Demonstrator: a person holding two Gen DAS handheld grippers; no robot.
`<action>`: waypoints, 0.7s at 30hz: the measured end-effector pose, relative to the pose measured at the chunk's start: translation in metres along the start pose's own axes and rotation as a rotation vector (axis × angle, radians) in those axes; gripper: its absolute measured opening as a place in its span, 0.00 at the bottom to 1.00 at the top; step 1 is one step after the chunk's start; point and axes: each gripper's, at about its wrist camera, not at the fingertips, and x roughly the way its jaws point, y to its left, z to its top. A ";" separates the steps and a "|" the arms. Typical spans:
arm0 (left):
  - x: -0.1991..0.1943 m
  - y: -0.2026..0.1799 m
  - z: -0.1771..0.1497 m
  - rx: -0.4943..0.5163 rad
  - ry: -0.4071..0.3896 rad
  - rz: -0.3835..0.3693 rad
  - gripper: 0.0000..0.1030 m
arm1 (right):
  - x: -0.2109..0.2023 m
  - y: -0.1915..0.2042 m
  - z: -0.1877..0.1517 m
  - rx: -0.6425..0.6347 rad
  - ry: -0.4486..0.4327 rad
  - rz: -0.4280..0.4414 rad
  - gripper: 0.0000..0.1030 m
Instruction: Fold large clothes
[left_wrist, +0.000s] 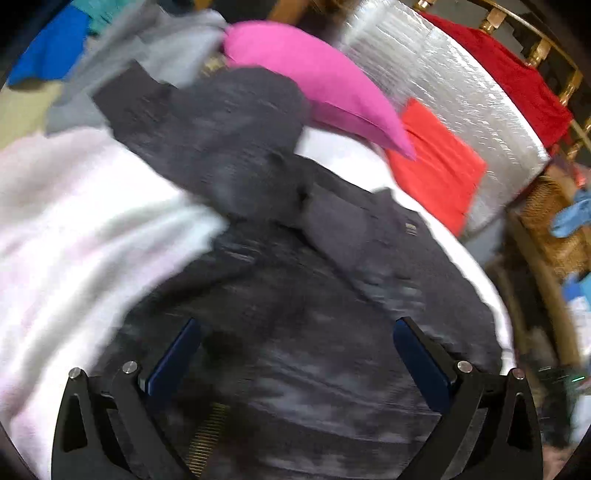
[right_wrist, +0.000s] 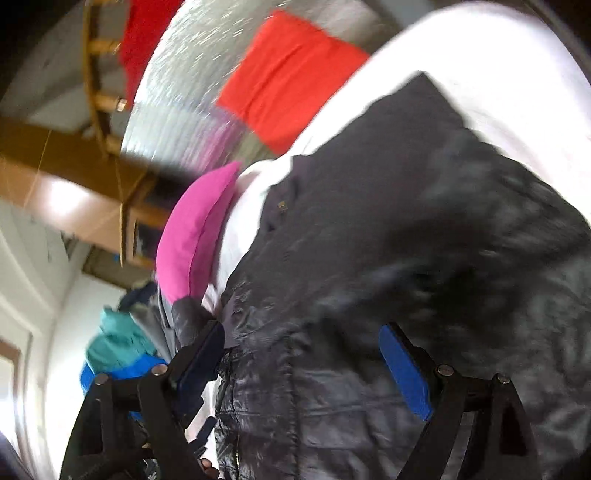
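A dark grey padded jacket (left_wrist: 280, 236) lies crumpled on a white sheet (left_wrist: 74, 229); its shiny quilted body fills the right wrist view (right_wrist: 369, 258). My left gripper (left_wrist: 295, 325) hovers just above the jacket's near part, jaws wide apart, nothing between the blue pads (left_wrist: 177, 354). My right gripper (right_wrist: 303, 332) is also open over the quilted fabric, one blue pad (right_wrist: 404, 373) standing clear of the cloth. Both views are blurred by motion.
A pink pillow (left_wrist: 314, 88) lies beyond the jacket, beside a folded orange-red cloth (left_wrist: 436, 162) on a silver quilted surface (left_wrist: 461, 85). A dark red garment (left_wrist: 509, 81) hangs by a brass rail. Grey, blue and teal clothes (left_wrist: 55, 44) are piled at the far left. A wicker basket (left_wrist: 546, 221) stands right.
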 end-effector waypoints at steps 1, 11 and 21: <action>0.004 -0.007 0.008 -0.013 0.018 -0.023 1.00 | -0.002 -0.005 0.003 0.013 -0.005 0.001 0.85; 0.106 -0.035 0.076 -0.097 0.206 0.050 0.96 | -0.025 -0.030 0.007 0.054 -0.029 0.101 0.85; 0.076 -0.033 0.069 0.023 0.074 0.090 0.11 | -0.080 -0.047 0.043 0.011 -0.147 0.005 0.85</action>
